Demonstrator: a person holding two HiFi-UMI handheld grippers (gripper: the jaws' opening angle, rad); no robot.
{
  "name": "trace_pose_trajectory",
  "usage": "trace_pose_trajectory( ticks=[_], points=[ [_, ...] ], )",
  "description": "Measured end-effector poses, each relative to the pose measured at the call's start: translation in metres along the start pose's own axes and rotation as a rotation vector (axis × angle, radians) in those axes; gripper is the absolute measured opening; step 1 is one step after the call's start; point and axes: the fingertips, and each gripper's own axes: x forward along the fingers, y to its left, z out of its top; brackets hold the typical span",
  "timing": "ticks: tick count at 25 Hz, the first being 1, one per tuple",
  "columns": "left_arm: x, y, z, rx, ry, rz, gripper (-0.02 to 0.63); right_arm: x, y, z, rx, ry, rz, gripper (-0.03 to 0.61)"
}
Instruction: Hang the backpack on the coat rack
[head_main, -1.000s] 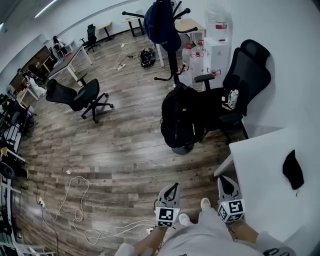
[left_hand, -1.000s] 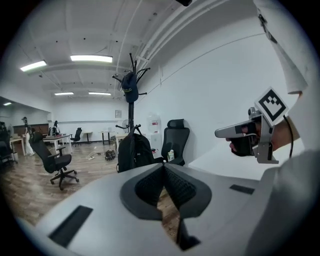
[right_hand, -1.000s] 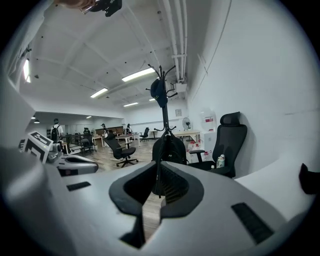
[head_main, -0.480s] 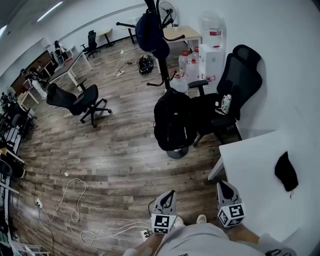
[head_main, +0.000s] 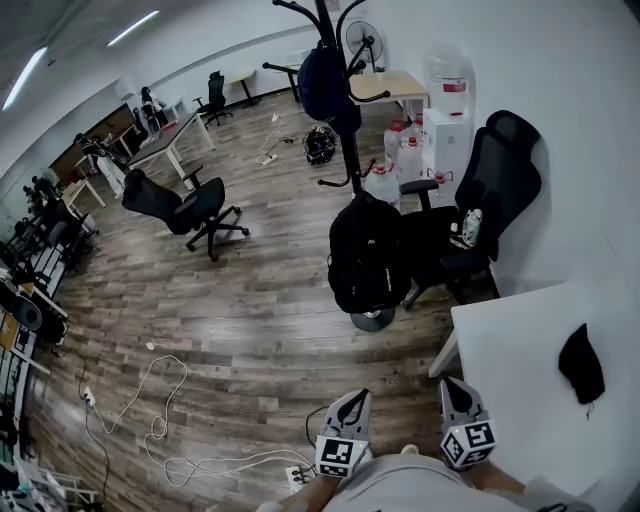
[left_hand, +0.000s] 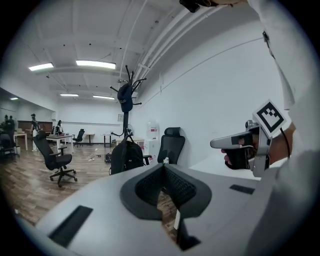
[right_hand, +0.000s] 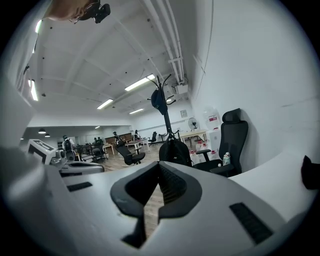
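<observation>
Coat rack (head_main: 349, 150) one, black backpack (head_main: 367, 255) one

The left gripper (head_main: 356, 396) and right gripper (head_main: 451, 384) are pale grey wedges with black ribbed pads (left_hand: 179, 188), each carrying a cube (head_main: 340, 456) of black-and-white square markers; the person wears a white long-sleeved top (head_main: 400, 487).

The coat rack (head_main: 350, 150) loses its top at the head view's upper edge. The backpack (head_main: 367, 255) covers part of the chair (head_main: 495, 185). The small object (head_main: 466, 226) on its seat is too small to name.
</observation>
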Motion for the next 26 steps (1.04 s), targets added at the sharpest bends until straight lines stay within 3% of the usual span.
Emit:
trace_pose_trajectory(
  ticks=[7,26],
  points=[
    [-0.003,0.004,0.001,0.01,-0.003,0.029,0.009,0.006,0.014,-0.002,0.001,0.002,0.056,0.014],
    [0.001,0.0,-0.005,0.003,0.012,0.026,0.009,0.008,0.005,-0.009,-0.007,0.029,0.028,0.014]
  ],
)
